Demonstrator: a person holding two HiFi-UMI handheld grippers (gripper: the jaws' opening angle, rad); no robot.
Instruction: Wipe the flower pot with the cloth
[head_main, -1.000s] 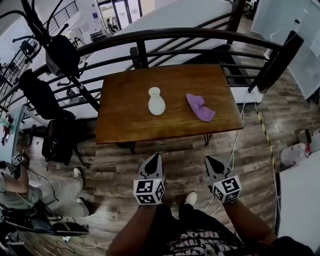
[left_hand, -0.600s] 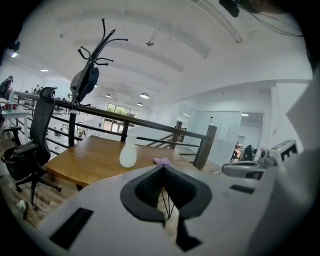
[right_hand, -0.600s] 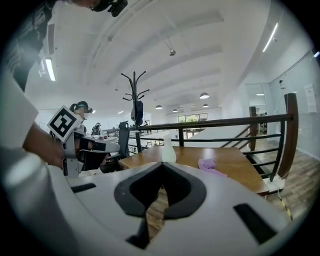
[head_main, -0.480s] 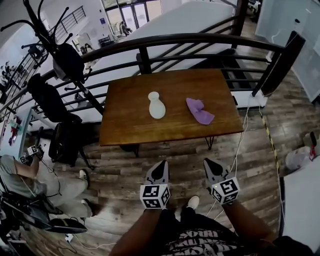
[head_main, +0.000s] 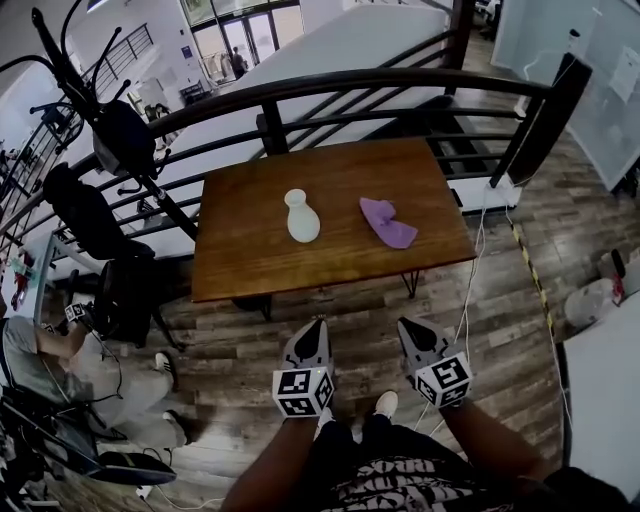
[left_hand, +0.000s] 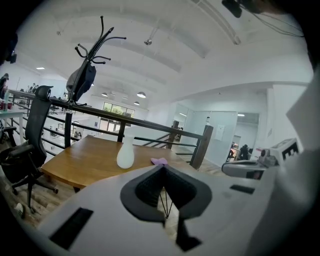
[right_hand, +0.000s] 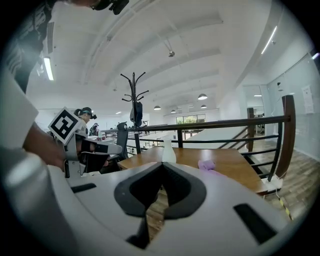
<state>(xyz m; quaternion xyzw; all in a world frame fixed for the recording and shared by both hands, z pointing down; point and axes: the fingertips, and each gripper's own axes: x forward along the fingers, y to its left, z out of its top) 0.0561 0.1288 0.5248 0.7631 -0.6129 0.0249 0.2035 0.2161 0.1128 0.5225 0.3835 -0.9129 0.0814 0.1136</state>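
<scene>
A white flower pot (head_main: 302, 217) shaped like a small vase stands upright near the middle of a brown wooden table (head_main: 240, 265). A crumpled purple cloth (head_main: 388, 222) lies to its right, apart from it. Both grippers hang over the wooden floor short of the table's near edge and point toward it. The left gripper (head_main: 316, 326) is shut and empty, and so is the right gripper (head_main: 405, 325). The left gripper view shows the pot (left_hand: 125, 152) and cloth (left_hand: 159, 161) beyond its closed tips (left_hand: 162, 168). The right gripper view shows the pot (right_hand: 168, 152) and cloth (right_hand: 207, 164) ahead.
A dark metal railing (head_main: 330, 85) runs behind and beside the table. A coat rack (head_main: 95, 110) and a black office chair (head_main: 110, 270) stand at the left. A person (head_main: 60, 365) sits on the floor at lower left. Cables (head_main: 470, 290) trail right of the table.
The left gripper has shifted slightly sideways over the floor and the head view has swung a little. The pot and cloth lie as before. Both grippers stay shut.
</scene>
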